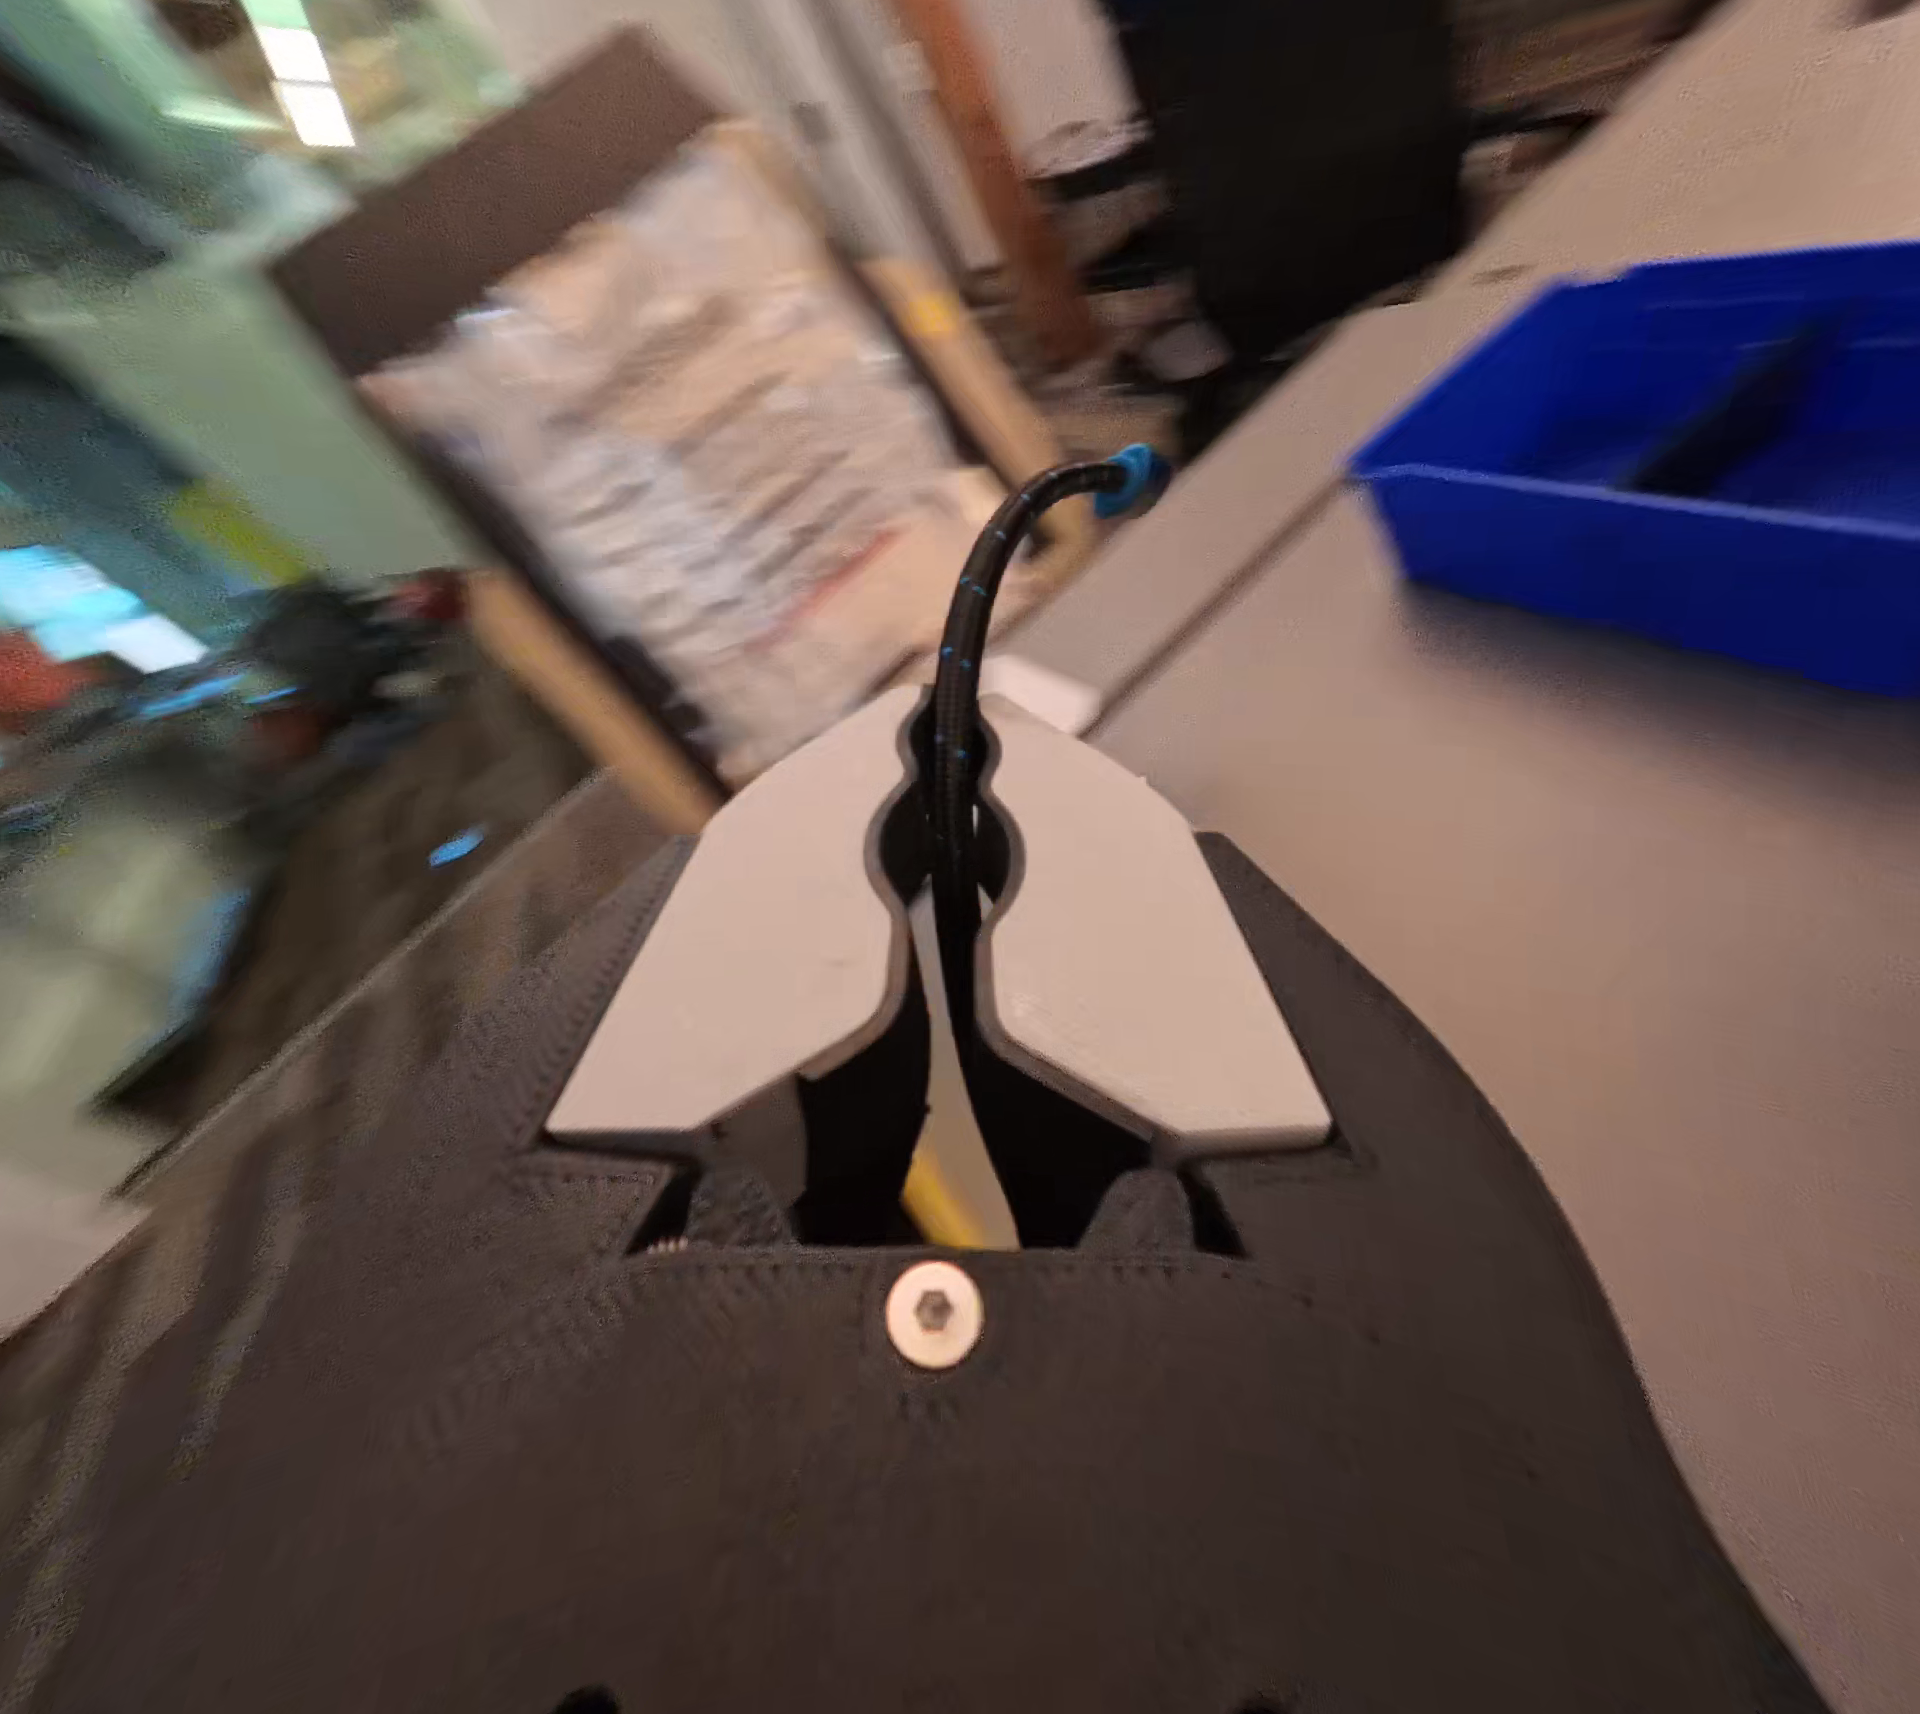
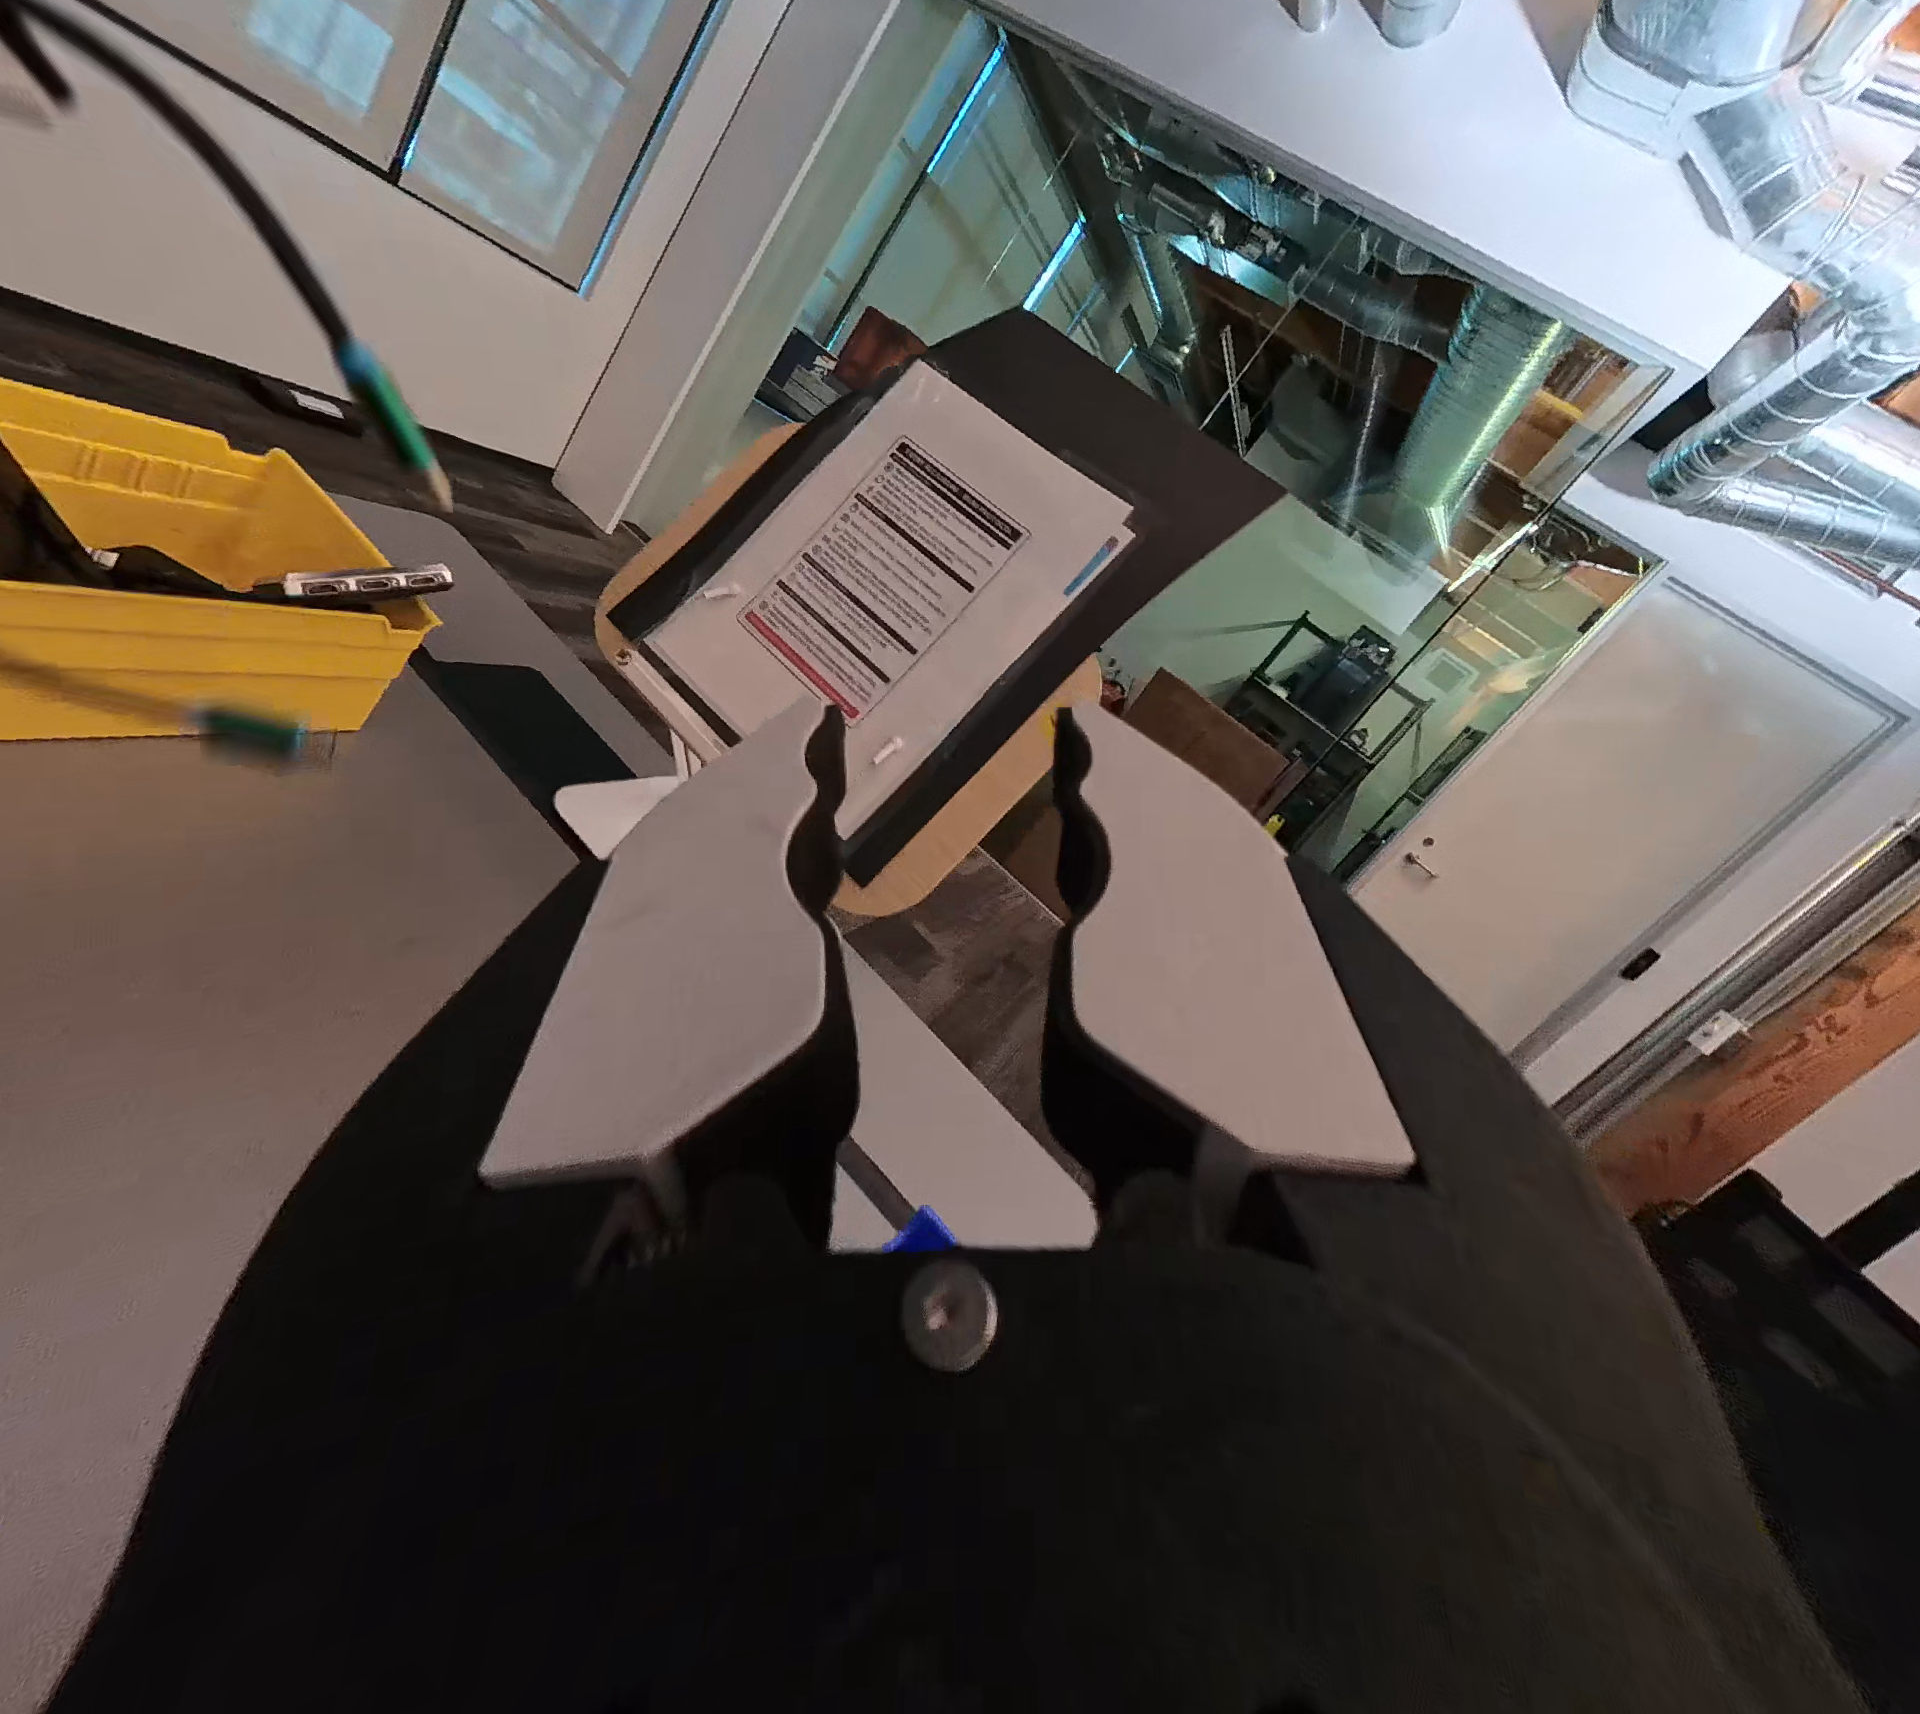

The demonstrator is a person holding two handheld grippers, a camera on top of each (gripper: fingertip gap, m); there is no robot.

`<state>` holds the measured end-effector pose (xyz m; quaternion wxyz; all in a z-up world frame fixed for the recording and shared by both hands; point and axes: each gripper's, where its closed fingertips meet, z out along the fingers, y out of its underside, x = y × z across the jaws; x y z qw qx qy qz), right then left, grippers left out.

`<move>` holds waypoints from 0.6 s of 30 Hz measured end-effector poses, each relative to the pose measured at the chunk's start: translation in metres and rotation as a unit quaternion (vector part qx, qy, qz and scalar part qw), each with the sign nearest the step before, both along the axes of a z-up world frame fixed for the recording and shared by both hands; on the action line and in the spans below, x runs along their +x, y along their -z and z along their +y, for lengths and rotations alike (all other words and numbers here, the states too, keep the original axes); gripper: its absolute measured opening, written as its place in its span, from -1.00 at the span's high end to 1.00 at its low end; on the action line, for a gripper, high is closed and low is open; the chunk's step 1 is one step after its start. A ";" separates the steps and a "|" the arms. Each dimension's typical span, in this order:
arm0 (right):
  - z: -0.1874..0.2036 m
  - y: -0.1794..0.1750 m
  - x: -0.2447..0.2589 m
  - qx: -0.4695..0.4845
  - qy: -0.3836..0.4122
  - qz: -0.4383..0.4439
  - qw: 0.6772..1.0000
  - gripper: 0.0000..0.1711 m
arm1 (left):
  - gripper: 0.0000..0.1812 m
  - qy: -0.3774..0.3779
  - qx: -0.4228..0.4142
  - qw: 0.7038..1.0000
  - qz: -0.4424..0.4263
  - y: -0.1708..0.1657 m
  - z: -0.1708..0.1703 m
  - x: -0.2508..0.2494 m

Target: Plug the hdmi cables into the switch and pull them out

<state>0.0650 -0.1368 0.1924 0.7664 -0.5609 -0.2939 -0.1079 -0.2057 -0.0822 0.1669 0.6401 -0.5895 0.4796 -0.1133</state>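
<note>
In the left wrist view my left gripper (image 1: 951,724) is shut on a black braided cable with blue flecks (image 1: 977,594). The cable rises out of the fingertips and bends right to a blue plug end (image 1: 1132,480). In the right wrist view my right gripper (image 2: 940,734) is open with nothing between its fingers, raised and tilted over the table edge. A silver switch with a row of ports (image 2: 369,584) lies on the rim of a yellow bin (image 2: 208,656). A black cable with a green plug (image 2: 390,417) hangs in the air at upper left. Another green plug (image 2: 255,729), blurred, is in front of the bin.
A blue bin (image 1: 1662,511) stands on the grey table (image 1: 1455,885) to the right of the left gripper. A board with a printed sheet (image 2: 883,584) stands beyond the table edge. Glass walls and ducts fill the background. The left view is motion-blurred.
</note>
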 end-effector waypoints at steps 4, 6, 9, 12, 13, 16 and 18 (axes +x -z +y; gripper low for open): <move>0.004 0.005 0.010 -0.012 0.018 -0.006 1.000 0.55 | 0.98 0.122 -0.150 0.980 0.052 0.082 -0.002 0.107; 0.005 0.007 0.011 -0.017 0.022 -0.010 1.000 0.55 | 0.98 0.154 -0.245 0.954 0.082 0.136 0.004 0.143; 0.005 0.008 0.011 -0.017 0.031 -0.023 0.999 0.55 | 0.98 0.153 -0.337 0.921 0.125 0.206 0.018 0.170; 0.006 0.008 0.012 -0.018 0.034 -0.031 0.999 0.55 | 0.91 0.086 -0.304 0.936 0.155 0.246 0.051 0.171; 0.007 0.009 0.013 -0.018 0.034 -0.031 0.999 0.55 | 0.84 0.072 -0.297 0.939 0.160 0.253 0.057 0.171; 0.012 0.012 0.015 -0.025 0.032 -0.030 0.999 0.55 | 0.63 0.036 -0.294 0.941 0.164 0.263 0.070 0.168; 0.015 0.014 0.017 -0.029 0.040 -0.034 0.998 0.55 | 0.49 0.028 -0.292 0.943 0.155 0.254 0.074 0.167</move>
